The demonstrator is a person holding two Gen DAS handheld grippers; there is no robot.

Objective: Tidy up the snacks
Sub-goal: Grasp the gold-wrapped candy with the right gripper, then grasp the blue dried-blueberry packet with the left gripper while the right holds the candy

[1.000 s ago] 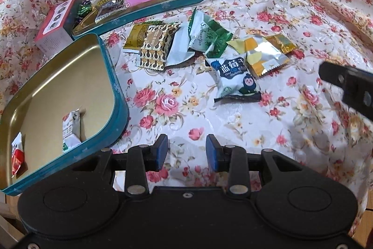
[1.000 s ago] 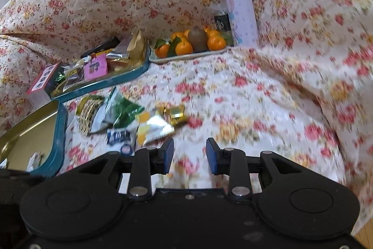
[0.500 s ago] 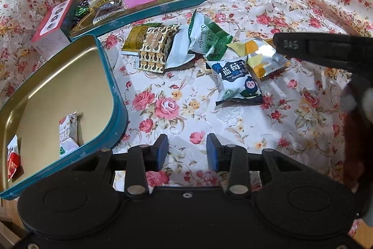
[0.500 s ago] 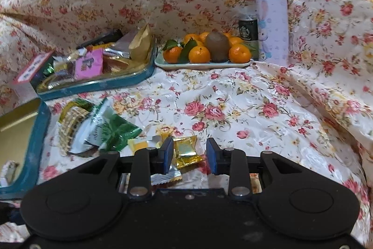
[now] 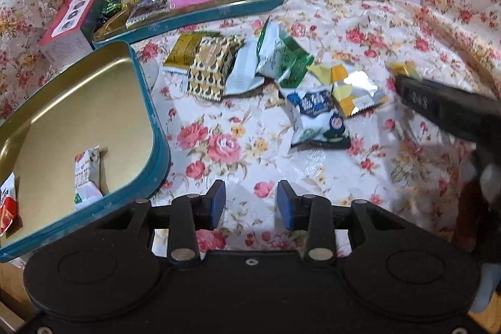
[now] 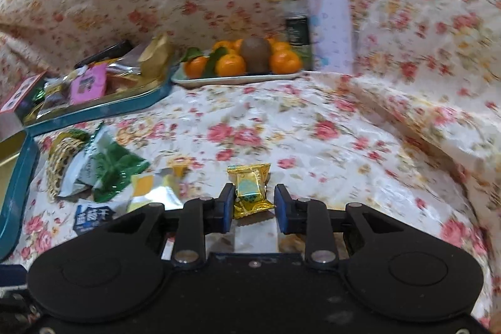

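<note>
The gold candy (image 6: 252,191) lies on the floral cloth (image 6: 313,127), alone and a little apart from the heap of packets (image 6: 106,174) to its left. It sits between the blue pads of the right gripper (image 6: 254,204), whose jaws are closing; the left pad looks to be at the wrapper's edge, while a gap shows on the right side, so no real grip is made yet.

To do this step well, I would keep the gripper low and let the pads meet on the candy's firm middle, not on the crimped foil ends, which would likely crumple and slip. The cloth is soft and wrinkled, so pressing down too far risks pinching fabric along with the wrapper; a light squeeze and then a straight lift looks safest.

The open tin (image 5: 94,102) stands at the left edge of the heap, holding two small packets (image 5: 87,174), and seems the likely place for the candy. Carrying it there means passing over the heap, so it should be lifted well clear.

The left gripper (image 5: 251,202) hovers beside the tin with its jaws partly apart and nothing between them.
</note>
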